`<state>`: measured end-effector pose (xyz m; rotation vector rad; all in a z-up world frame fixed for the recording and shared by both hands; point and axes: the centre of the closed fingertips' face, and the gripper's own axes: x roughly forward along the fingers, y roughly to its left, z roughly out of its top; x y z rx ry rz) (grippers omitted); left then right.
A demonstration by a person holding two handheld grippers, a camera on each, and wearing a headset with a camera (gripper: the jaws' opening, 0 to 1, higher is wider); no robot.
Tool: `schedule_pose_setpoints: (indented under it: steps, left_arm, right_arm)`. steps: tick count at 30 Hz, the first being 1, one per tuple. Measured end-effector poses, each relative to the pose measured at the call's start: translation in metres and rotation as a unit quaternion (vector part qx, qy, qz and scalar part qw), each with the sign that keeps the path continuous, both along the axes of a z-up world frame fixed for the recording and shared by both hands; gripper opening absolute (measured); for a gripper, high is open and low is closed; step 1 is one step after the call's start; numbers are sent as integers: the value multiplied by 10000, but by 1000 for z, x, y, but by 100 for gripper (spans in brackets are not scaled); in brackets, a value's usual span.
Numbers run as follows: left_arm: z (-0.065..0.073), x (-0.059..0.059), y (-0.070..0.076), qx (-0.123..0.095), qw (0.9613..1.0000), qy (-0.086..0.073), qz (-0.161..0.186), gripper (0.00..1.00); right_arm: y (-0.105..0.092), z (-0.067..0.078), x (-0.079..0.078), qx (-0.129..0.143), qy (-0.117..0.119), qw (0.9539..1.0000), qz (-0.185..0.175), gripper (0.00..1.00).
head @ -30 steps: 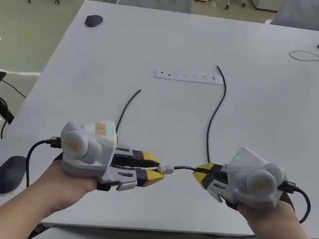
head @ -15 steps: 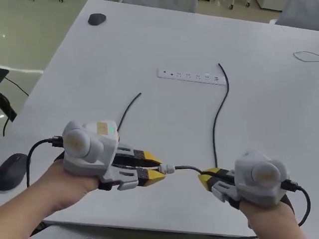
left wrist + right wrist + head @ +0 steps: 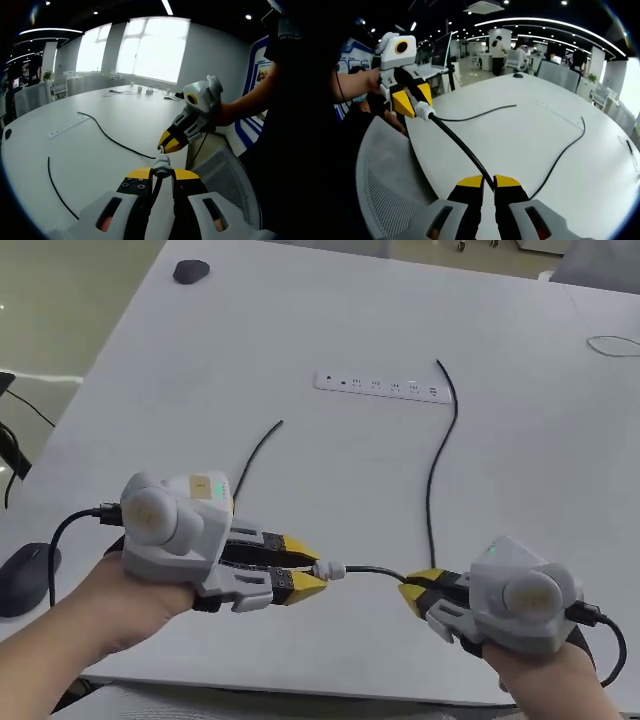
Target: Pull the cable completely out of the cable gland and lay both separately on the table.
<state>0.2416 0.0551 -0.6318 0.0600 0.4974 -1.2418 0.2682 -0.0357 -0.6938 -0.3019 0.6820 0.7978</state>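
1. White and broad, the surface [image 3: 200, 360] takes up most of the head view; the gripper views show an open office behind it, with ceiling lights and bright windows.
2. At 12 o'clock in the head view lies a long white plastic power strip [image 3: 378, 386]. At 11 o'clock, near the far edge, sits a black oval computer mouse [image 3: 190, 271].
3. A short thin black wire [image 3: 258, 454] lies loose on the surface at about 11 o'clock from the left tongs [image 3: 312, 573].
4. The left tongs, yellow-tipped and held at 7 o'clock in the head view, are clenched on a small white plastic cable gland [image 3: 331, 569], which juts out from between the yellow tips. They hold it above the surface, near the front edge.
5. The right tongs [image 3: 410, 590], at 5 o'clock, point toward the left tongs and are pinched tight on a thin round black cable [image 3: 372, 571].
6. The black cable runs straight from the cable gland to the right tongs, and its end is seated in the gland. Past the right tongs, a long black run lies on the surface toward the power strip at 12 o'clock.
7. In the right gripper view a grey mesh chair back [image 3: 385, 190] stands below the stretched cable.
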Motion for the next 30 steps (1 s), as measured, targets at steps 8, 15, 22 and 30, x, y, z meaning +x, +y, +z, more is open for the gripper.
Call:
schedule_pose_setpoints:
  steps: [8,15,22,30]
  left_arm:
    - [0,0,-1,-8,10000,31,-28,15]
    - [0,-1,-2,-25,10000,76,-26,15]
    - [-1,-1,-3,-16,10000,71,-38,15]
    - [-1,-3,-4,25,10000,56,-63,15]
  right_arm:
    - [11,29,-13,-461,-544,9958,570,16]
    - [38,44,-21,-813,-917,9878,965,15]
    - [59,50,-20,-970,-1177,9813,1178,10]
    - [75,52,-22,-1061,-1341,9741,1482,4]
